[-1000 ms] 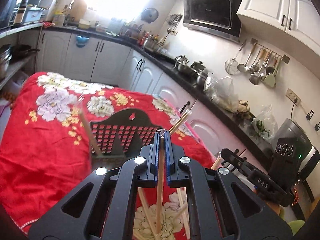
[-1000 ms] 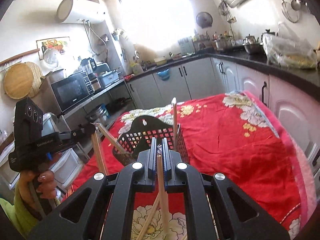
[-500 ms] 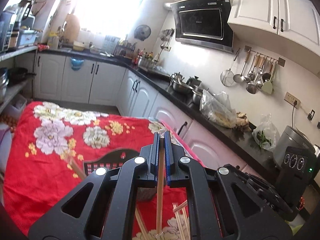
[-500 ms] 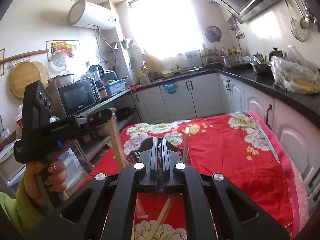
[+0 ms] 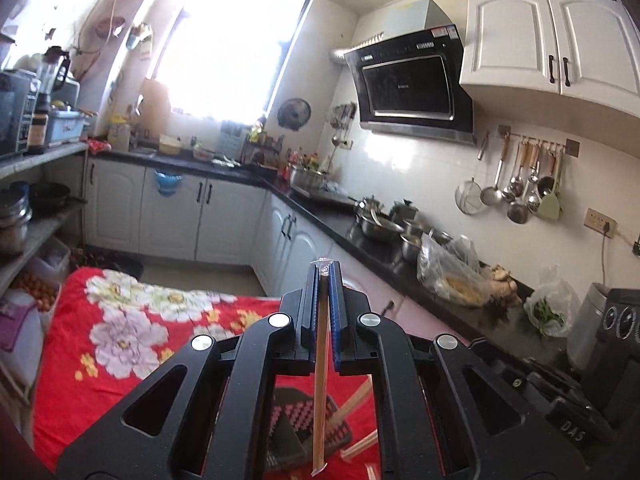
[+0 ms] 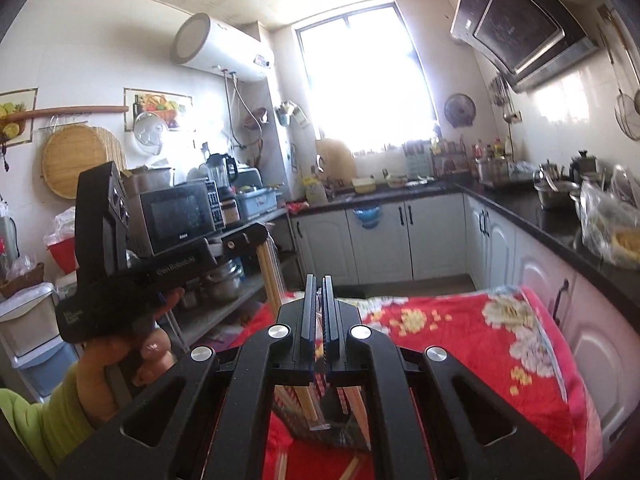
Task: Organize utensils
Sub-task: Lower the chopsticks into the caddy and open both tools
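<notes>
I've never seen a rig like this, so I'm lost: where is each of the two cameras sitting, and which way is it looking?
Left wrist: on the left gripper, facing the stove counter; a wrapped chopstick is clamped in its fingers.
Right wrist: on the right gripper, facing the window; the person's hand with the other gripper shows.
Shared: the red floral cloth and black basket below.

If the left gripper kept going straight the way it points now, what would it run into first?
Probably nothing close: the left gripper, shut on a wrapped chopstick, points above the red floral cloth toward the white base cabinets under the black counter. Depth is unclear; those cabinets look like first contact.
</notes>
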Motion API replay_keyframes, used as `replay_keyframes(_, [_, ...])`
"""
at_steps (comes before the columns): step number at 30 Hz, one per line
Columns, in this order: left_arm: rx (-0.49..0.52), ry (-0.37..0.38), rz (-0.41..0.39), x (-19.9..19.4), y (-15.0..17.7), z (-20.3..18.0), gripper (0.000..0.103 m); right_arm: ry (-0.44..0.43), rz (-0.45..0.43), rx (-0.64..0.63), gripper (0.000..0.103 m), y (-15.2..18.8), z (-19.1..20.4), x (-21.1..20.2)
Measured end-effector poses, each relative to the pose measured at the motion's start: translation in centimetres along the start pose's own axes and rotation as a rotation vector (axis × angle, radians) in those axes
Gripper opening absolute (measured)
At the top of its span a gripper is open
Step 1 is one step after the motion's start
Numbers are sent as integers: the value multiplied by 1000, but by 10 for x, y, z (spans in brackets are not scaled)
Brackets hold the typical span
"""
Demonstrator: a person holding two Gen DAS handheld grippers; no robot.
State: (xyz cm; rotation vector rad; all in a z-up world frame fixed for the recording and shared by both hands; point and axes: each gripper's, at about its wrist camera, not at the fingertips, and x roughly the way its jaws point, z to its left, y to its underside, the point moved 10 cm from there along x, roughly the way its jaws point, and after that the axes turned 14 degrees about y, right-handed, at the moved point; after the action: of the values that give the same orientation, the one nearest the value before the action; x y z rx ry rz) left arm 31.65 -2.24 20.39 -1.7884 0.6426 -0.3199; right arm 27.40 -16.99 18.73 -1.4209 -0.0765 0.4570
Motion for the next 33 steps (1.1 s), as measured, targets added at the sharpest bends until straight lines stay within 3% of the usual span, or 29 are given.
replay_keyframes(7, [42,-57,-31,10,-7,10,2,-11,-35,3,3,-29,6,14])
replay_keyframes(15, [40,-99,-32,25,11,29,2,-25,-62,6,3,-43,7,31])
replay_keyframes(33, [8,-120,-3,39,77,51,2,-16,39,78,3,23,-14,81])
